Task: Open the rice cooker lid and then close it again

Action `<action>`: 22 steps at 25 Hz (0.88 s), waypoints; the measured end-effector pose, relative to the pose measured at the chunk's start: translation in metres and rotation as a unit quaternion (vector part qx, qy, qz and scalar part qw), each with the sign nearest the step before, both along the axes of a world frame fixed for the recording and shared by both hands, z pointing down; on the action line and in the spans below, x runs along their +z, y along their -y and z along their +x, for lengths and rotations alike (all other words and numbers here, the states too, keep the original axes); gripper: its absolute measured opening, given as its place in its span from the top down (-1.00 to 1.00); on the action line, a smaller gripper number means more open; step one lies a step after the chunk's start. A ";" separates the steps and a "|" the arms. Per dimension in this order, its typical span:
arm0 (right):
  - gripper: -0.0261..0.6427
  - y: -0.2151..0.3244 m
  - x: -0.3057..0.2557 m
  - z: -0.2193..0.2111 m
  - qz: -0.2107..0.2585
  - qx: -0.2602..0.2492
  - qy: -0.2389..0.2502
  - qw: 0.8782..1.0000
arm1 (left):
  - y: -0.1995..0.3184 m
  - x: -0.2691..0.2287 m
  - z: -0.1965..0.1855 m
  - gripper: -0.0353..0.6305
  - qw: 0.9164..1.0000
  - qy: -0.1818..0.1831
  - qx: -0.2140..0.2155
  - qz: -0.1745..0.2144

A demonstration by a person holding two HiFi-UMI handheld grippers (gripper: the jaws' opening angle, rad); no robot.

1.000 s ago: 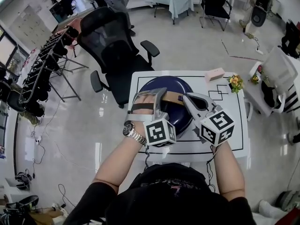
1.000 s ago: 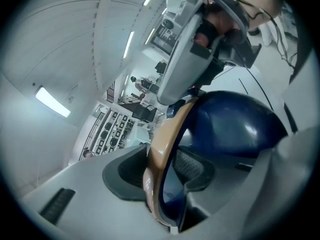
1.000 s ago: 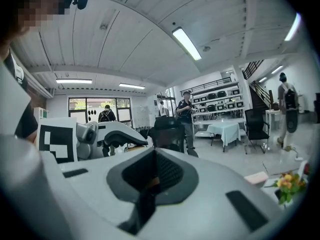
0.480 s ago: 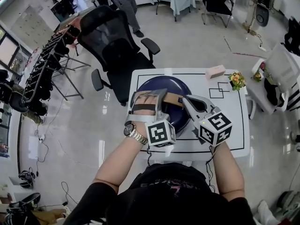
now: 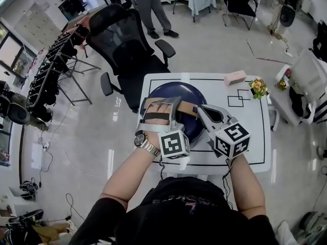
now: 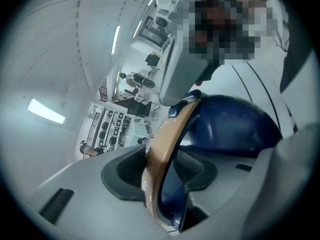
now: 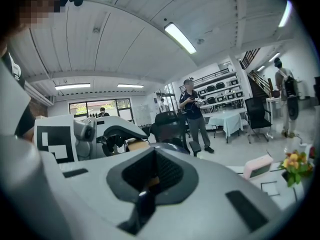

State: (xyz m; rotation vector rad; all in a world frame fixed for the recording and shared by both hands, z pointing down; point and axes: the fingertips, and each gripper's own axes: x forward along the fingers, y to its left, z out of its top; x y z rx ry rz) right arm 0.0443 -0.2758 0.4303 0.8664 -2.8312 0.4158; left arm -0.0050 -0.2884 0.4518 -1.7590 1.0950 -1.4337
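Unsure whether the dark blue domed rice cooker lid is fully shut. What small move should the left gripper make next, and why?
Probably press gently downward: the left gripper clamps the tan curved handle above the lid, which looks lowered, though no view shows it fully shut.

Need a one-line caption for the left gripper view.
Left gripper clamped on the tan handle arching over the dark blue rice cooker lid.
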 end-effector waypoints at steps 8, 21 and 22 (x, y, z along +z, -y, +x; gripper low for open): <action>0.92 -0.001 0.001 0.000 -0.008 -0.021 0.008 1.000 | -0.001 0.001 -0.001 0.39 1.000 0.010 -0.022 0.008; 0.92 -0.010 -0.018 0.005 0.030 -0.082 0.037 0.996 | -0.054 -0.017 -0.032 0.41 0.956 -0.234 -0.173 0.049; 0.92 -0.013 -0.022 0.003 0.034 -0.090 0.042 0.995 | -0.064 -0.019 -0.037 0.47 0.942 -0.271 -0.191 0.050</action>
